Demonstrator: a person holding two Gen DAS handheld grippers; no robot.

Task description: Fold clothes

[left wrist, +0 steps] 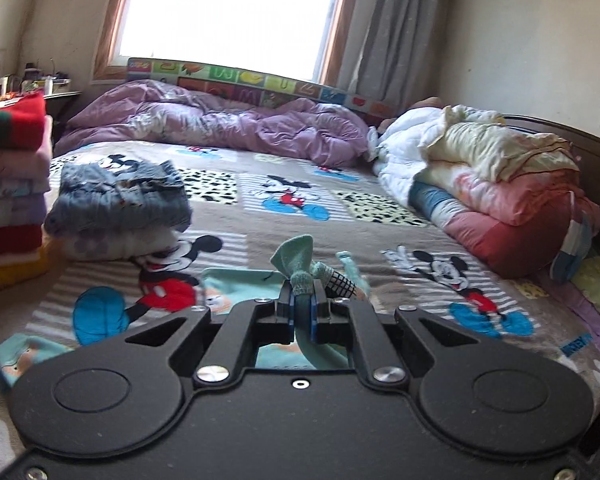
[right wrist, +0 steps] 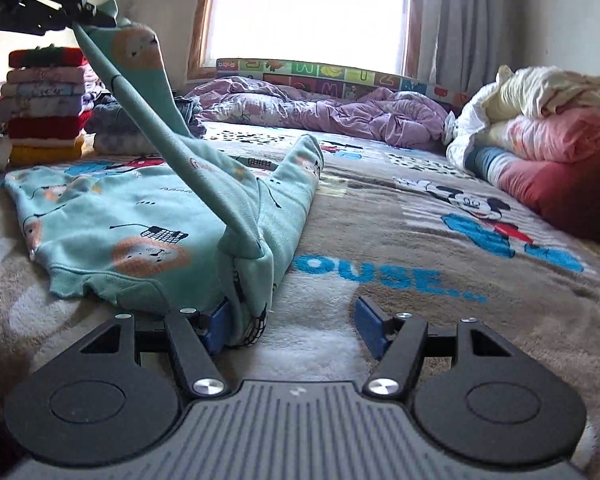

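While the left tongs point(left wrist: 303, 286) pinch the limp, light top's point(right wrist: 140, 216) cuff aloft, the right tongs point(right wrist: 290, 322) gape at its folded edge, the likeliest hold.

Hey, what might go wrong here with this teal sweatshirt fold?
1. The left claw pinches only the cuff of the teal sweatshirt, lifting the sleeve taut; a harder pull may drag the body out of shape.
2. The right claw is open, its left finger against the folded edge without gripping, so nothing anchors that edge and the fold might spring open.
3. The jeans lie close behind; a swinging sleeve might brush them.
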